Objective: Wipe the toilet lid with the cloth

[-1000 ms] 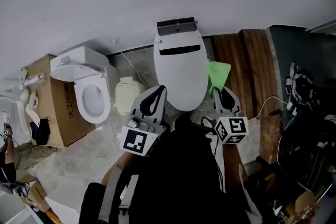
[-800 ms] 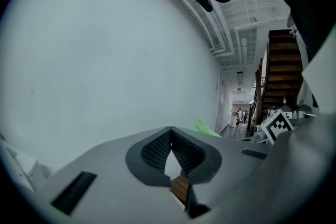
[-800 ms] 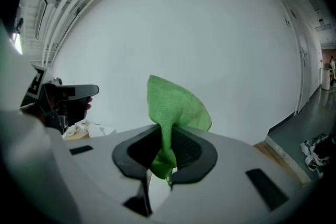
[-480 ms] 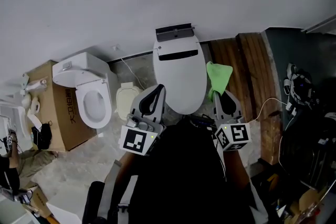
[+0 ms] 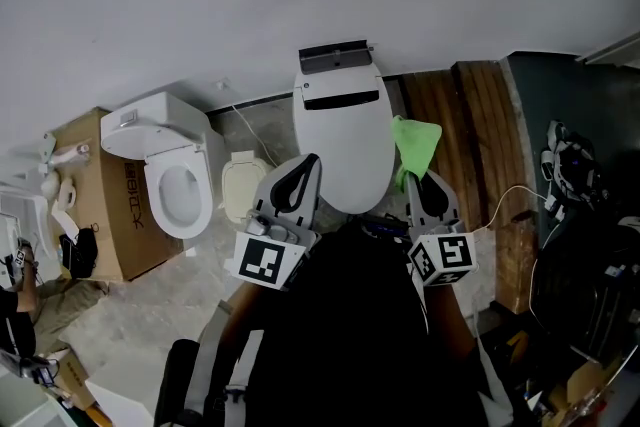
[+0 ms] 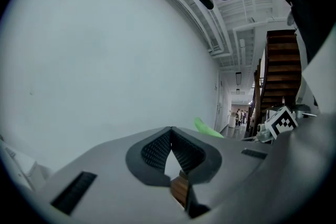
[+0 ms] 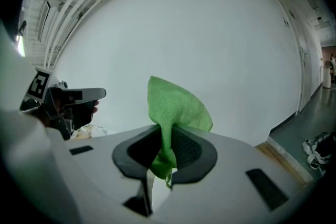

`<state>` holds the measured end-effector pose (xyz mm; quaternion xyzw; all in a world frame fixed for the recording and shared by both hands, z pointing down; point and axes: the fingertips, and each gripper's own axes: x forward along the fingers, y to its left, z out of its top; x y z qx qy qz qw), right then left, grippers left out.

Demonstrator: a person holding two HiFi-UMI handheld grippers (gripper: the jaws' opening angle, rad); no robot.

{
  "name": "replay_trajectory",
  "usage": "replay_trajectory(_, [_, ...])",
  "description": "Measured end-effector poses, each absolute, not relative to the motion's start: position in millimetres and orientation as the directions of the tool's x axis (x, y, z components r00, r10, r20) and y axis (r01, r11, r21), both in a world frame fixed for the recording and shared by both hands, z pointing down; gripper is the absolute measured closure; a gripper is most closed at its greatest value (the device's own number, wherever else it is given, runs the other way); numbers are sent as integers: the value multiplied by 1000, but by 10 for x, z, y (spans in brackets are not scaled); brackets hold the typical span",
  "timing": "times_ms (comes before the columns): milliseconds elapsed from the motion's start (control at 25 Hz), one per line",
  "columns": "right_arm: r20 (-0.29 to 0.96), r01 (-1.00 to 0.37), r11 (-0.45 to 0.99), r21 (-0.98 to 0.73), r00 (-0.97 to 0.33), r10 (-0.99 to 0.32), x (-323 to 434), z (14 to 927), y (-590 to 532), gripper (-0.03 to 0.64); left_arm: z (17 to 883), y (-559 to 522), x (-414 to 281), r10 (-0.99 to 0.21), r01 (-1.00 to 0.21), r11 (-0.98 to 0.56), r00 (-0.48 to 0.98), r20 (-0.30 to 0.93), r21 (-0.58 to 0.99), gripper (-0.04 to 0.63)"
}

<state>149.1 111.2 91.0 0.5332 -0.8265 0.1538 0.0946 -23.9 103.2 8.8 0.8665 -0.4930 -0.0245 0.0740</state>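
A white toilet with its lid (image 5: 342, 140) down stands against the wall in the head view. My right gripper (image 5: 422, 183) is shut on a green cloth (image 5: 414, 143), which sticks up beside the lid's right edge. In the right gripper view the green cloth (image 7: 171, 113) is pinched between the jaws and stands up against the white wall. My left gripper (image 5: 297, 177) hangs at the lid's front left edge, shut with nothing in it. In the left gripper view (image 6: 170, 155) its jaws meet at the tips, and the green cloth (image 6: 207, 128) shows behind them.
A second white toilet (image 5: 165, 167) with an open seat stands left on a cardboard box (image 5: 100, 195). A small cream bin (image 5: 240, 187) sits between the toilets. Wooden stairs (image 5: 475, 125) rise on the right. A cable and shoes (image 5: 570, 170) lie far right.
Both grippers stay at the front of the lid with the cloth held. The head view has shifted slightly; the left gripper has edged a little right.
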Motion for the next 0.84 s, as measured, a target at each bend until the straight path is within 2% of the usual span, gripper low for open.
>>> replay_trajectory(840, [334,-916,376,-141,-402,-852,1583,974,1225,548,134,1130,-104,-846,-839,-521,532,36,156,597])
